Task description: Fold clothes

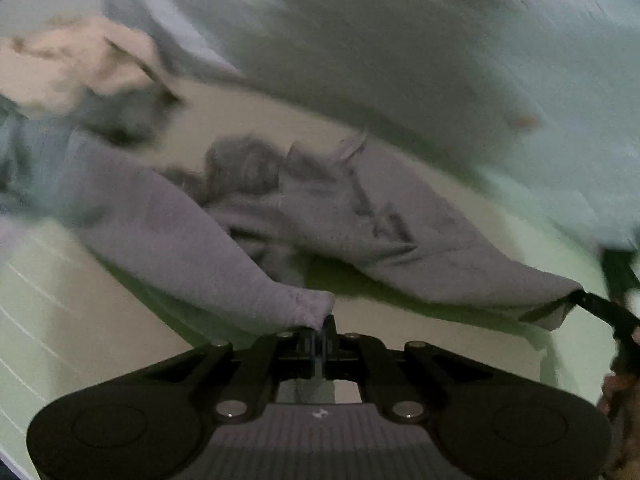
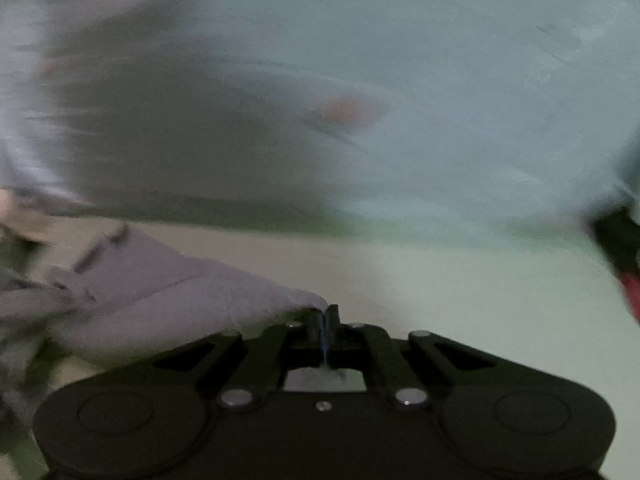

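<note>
Pinching a corner of the grey sweatshirt (image 1: 352, 216), your left hand-held gripper (image 1: 323, 330) has its fingers closed tight on the cloth. Your right hand-held gripper (image 2: 324, 320) is likewise closed on another corner of that sweatshirt (image 2: 168, 292). The garment spreads out across the pale bench (image 1: 100, 344), lifted at both pinched corners, with its middle crumpled farther off. To the far left lies a heap of other clothes (image 1: 76, 64). A large pale cloth (image 2: 400, 80) fills the blurred far side.
</note>
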Motion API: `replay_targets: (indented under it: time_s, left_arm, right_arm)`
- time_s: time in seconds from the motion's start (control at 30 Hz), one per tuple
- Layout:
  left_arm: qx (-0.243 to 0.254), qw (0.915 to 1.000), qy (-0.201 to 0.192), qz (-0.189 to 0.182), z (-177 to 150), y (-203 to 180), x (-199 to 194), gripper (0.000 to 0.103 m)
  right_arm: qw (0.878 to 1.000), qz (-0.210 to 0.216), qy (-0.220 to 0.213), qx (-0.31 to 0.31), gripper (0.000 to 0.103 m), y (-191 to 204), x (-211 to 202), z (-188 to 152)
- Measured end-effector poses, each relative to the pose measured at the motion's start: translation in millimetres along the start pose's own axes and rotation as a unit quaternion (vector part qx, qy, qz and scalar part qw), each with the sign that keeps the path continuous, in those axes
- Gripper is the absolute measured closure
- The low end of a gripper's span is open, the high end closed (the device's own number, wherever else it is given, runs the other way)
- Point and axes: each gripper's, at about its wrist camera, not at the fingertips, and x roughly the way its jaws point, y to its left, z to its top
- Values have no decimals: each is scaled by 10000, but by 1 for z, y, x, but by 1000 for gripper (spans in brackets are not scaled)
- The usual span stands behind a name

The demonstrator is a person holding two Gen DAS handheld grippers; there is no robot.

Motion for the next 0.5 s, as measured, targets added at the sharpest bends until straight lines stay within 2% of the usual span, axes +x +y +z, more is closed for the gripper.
replay_targets:
  time_s: [0.07, 0.17, 0.2, 0.23, 0.27, 0.3, 0.33, 0.4, 0.47, 0.5]
  left_arm:
    - [43, 9994, 304, -160, -15, -18, 5, 99]
    - [-127, 9991, 375, -121, -22, -31, 3, 89]
    - [-200, 9992, 342, -68, -22, -31, 1, 80]
    - [-273, 9991, 309, -15, -23, -32, -1, 67]
    - [-357, 9990, 262, 96, -23, -32, -1, 59]
    - [-445, 9986, 185, 236, -25, -29, -4, 44]
    - [-533, 9978, 107, 376, -27, -26, -8, 27]
    - [-597, 9954, -39, 748, -28, -17, -11, 12]
    - [-663, 9915, -125, 1116, -29, -11, -13, 9]
    - [-699, 9890, -137, 1299, -29, -9, -13, 8]
  right_arm:
    - [9989, -351, 198, 252, 102, -47, -10, -17]
    - [9964, -496, 435, 533, 101, -93, -25, -30]
    - [9961, -426, 483, 603, 100, -102, -29, -33]
    - [9959, -341, 514, 663, 97, -111, -33, -36]
    - [9956, -254, 543, 722, 88, -120, -37, -39]
    - [9957, -251, 531, 713, 69, -125, -40, -42]
    - [9959, -262, 512, 692, 58, -129, -44, -44]
    - [9968, -295, 449, 591, 21, -135, -48, -47]
    - [9977, -243, 369, 512, 4, -140, -51, -52]
    - [9982, -217, 320, 465, 4, -140, -52, -53]
